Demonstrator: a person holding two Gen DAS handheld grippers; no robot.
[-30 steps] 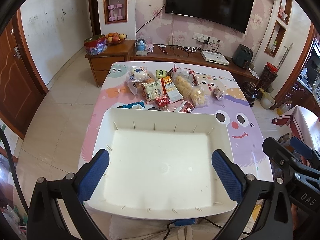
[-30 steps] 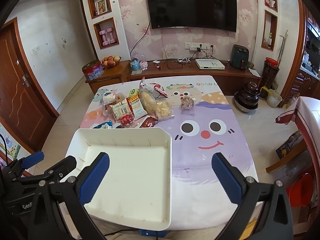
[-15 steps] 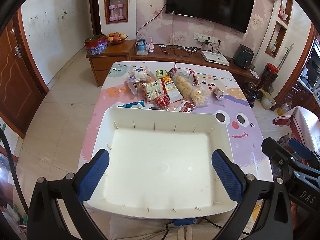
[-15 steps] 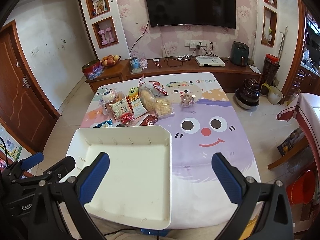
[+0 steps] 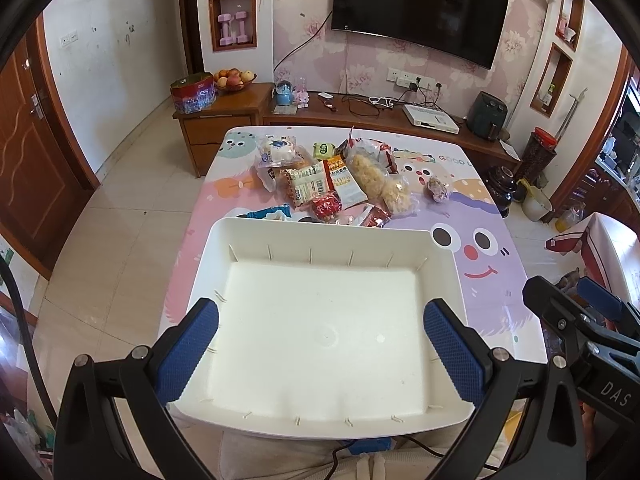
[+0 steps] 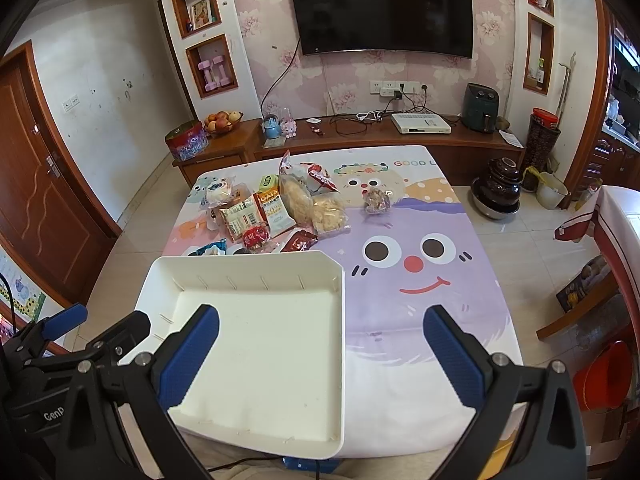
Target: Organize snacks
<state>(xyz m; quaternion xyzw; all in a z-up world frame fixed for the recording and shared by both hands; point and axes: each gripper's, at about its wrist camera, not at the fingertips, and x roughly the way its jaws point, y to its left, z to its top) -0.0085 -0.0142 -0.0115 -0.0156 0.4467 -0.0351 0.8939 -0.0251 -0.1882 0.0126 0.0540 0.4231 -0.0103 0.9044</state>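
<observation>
On the near left of the worktop, a white tray is sitting empty. I am holding my left claw wide above it and my right claw wide over its right rim. The snacks are lying in a heap just beyond the tray's far edge.

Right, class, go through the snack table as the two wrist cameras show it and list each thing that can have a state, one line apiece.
white bin: empty, upright on the table's near edge.
left hand-held gripper: open, holding nothing, over the bin.
right hand-held gripper: open, holding nothing.
snack packets: heaped beyond the bin, none inside.
small wrapped snack: lying apart from the heap.
television: screen dark.
wooden door: shut.
</observation>
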